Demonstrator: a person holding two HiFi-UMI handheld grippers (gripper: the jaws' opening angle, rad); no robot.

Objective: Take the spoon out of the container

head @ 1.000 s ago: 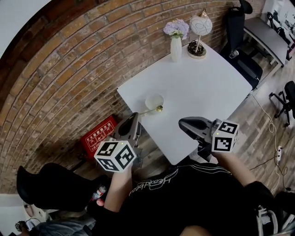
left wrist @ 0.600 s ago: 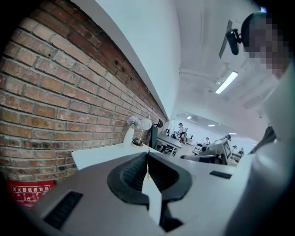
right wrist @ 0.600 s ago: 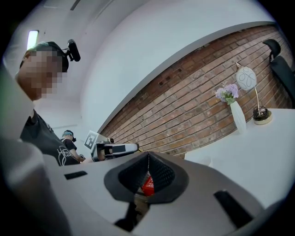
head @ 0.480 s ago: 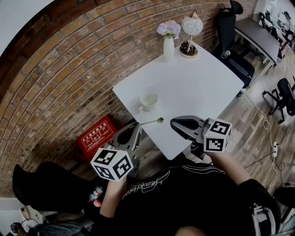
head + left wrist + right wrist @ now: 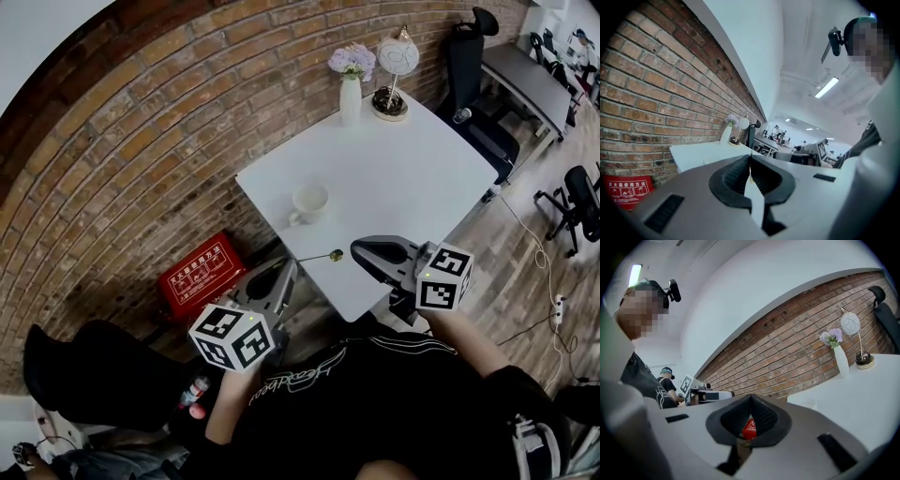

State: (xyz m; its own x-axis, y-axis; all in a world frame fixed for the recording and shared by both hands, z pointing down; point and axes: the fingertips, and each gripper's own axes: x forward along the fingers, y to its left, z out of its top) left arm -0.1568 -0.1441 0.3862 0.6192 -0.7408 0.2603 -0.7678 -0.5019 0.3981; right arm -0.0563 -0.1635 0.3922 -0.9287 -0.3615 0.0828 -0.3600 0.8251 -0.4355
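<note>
White table [image 5: 403, 178] against a brick wall [image 5: 141, 159]. Spoon [image 5: 321, 256] is out of the cup [image 5: 309, 202]. It's in the air on the cup's near side, not touching it, by the table's front edge. In the head view its long axis runs left-right. Handle end is clamped in the left gripper [image 5: 287, 270], whose jaws are clenched on the thin handle. Bowl end points right, at the right gripper [image 5: 360, 251]. Right jaws are closed together, with nothing between them.

Black shirt [image 5: 375, 394], white script lettering and thin white stripes on the front. Left gripper [image 5: 287, 265] at 7 o'clock, right gripper [image 5: 361, 251] at 4 o'clock: grey shells, black-and-white marker cubes [image 5: 232, 337].
</note>
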